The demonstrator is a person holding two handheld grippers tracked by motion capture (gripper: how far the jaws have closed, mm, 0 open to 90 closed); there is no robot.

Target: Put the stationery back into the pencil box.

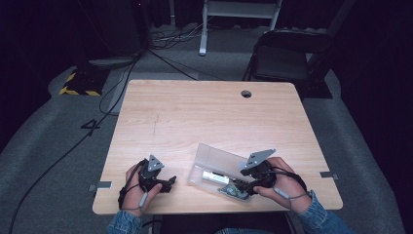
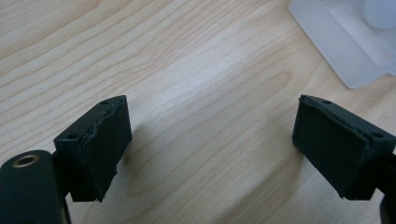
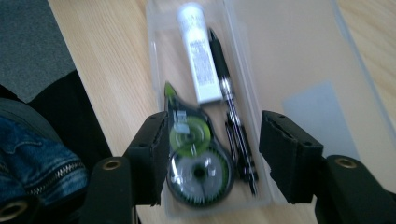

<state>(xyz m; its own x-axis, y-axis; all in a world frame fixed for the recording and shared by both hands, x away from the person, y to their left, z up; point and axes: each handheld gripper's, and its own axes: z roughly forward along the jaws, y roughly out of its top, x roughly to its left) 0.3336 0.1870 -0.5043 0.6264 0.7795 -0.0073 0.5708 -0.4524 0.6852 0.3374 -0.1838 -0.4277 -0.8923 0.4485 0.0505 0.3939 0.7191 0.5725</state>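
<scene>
Green-and-grey correction tape dispenser sits right up front in the right gripper view, lying in the near end of the clear plastic pencil case, with a black pen beside it and a white tube further along. Over it hangs the right gripper, its jaws spread to either side of the dispenser and pen, pads off both, nothing pinched (the picture is a little blurred, mind). From the high view the case lies near the front edge of the pale wooden table, lid up, the right gripper at its near end. Off to the left, the left gripper rests low over bare wood, jaws wide apart and empty, the case's corner just ahead of it. Judging by the layout, this looks like tidying stationery into the case. To do it well: lift the right gripper straight clear without clipping the dispenser or the case wall, then let the left steady the case before the lid comes down.
</scene>
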